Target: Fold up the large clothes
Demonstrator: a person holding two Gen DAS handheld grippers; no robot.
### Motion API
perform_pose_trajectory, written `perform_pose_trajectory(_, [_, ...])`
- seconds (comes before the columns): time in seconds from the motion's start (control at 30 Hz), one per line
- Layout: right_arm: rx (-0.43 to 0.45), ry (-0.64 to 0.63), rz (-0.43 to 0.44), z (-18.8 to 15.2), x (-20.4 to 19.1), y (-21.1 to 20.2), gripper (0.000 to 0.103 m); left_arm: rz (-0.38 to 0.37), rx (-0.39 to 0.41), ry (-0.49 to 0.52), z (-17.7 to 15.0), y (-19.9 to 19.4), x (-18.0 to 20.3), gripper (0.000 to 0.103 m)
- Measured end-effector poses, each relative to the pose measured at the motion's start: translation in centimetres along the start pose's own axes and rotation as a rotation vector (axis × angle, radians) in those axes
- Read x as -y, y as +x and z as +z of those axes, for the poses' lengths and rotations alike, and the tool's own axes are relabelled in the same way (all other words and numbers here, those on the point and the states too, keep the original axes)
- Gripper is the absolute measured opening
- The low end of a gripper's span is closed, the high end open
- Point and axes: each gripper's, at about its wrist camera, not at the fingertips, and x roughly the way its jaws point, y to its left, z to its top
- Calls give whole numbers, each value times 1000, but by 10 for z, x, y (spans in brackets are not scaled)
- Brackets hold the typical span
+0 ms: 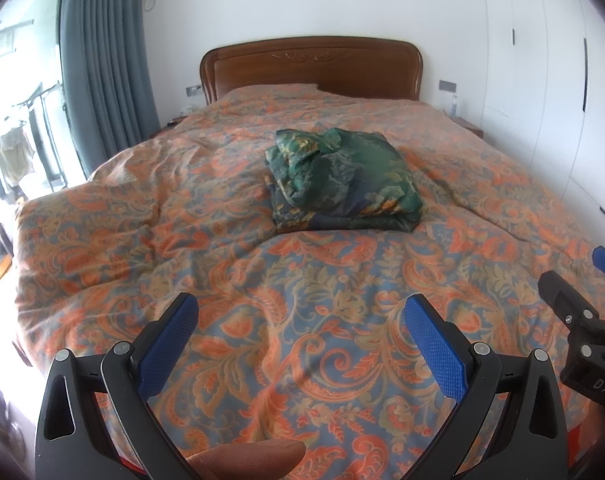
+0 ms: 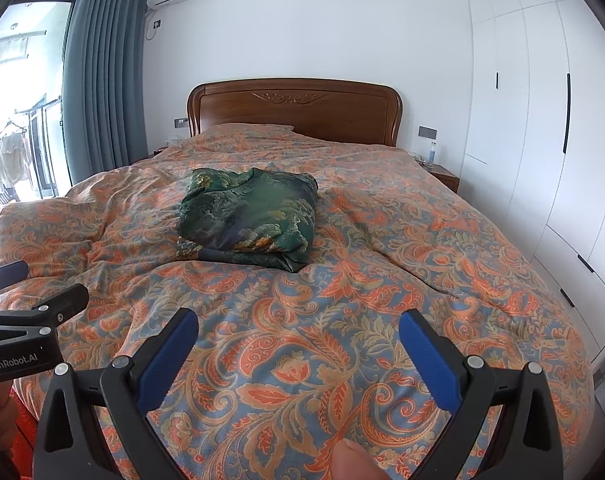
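Note:
A green patterned garment point(image 1: 342, 178) lies folded into a thick, roughly square bundle in the middle of the bed; it also shows in the right wrist view point(image 2: 250, 218). My left gripper point(image 1: 300, 310) is open and empty, held above the near part of the bed, well short of the bundle. My right gripper point(image 2: 298, 322) is open and empty too, beside the left one at about the same distance. The right gripper shows at the right edge of the left wrist view point(image 1: 582, 312), and the left gripper shows at the left edge of the right wrist view point(image 2: 26, 312).
The bed carries an orange and blue paisley quilt point(image 1: 262, 320) with a wooden headboard point(image 1: 310, 68) at the far end. A grey curtain point(image 1: 102, 52) and a bright window are at the left. White wardrobes point(image 2: 542, 120) line the right wall. A nightstand with a bottle point(image 2: 432, 152) stands beside the bed.

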Motion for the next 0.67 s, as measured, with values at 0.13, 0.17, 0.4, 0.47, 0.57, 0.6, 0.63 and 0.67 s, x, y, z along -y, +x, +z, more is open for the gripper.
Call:
perform_pose_trajectory(0.13, [-11, -14, 1, 3, -5, -1, 102, -7, 5, -2, 1, -2, 0, 103])
perform_pose_trajectory(0.17, [-13, -15, 4, 4, -6, -2, 102, -7, 7, -1, 1, -3, 0, 103])
perform_pose_trajectory(0.4, [-20, -21, -6, 5, -8, -1, 102, -12, 3, 3, 1, -2, 1, 103])
perform_pose_trajectory(0.47, [-30, -17, -10, 3, -7, 1, 102, -15, 6, -3, 0, -2, 1, 103])
perform_pose_trajectory(0.57, [-38, -8, -11, 2, -4, 2, 102, -17, 2, -10, 0, -1, 0, 103])
perform_pose_trajectory(0.6, [-38, -6, -11, 2, -3, 2, 102, -12, 5, -11, 0, -1, 1, 103])
perform_pose_trajectory(0.63, [-37, -4, -11, 2, -3, 2, 102, -8, 7, -6, 0, -1, 1, 103])
perform_pose_trajectory(0.67, [-35, -1, -10, 2, -2, 2, 102, -6, 9, -4, 0, -1, 2, 103])
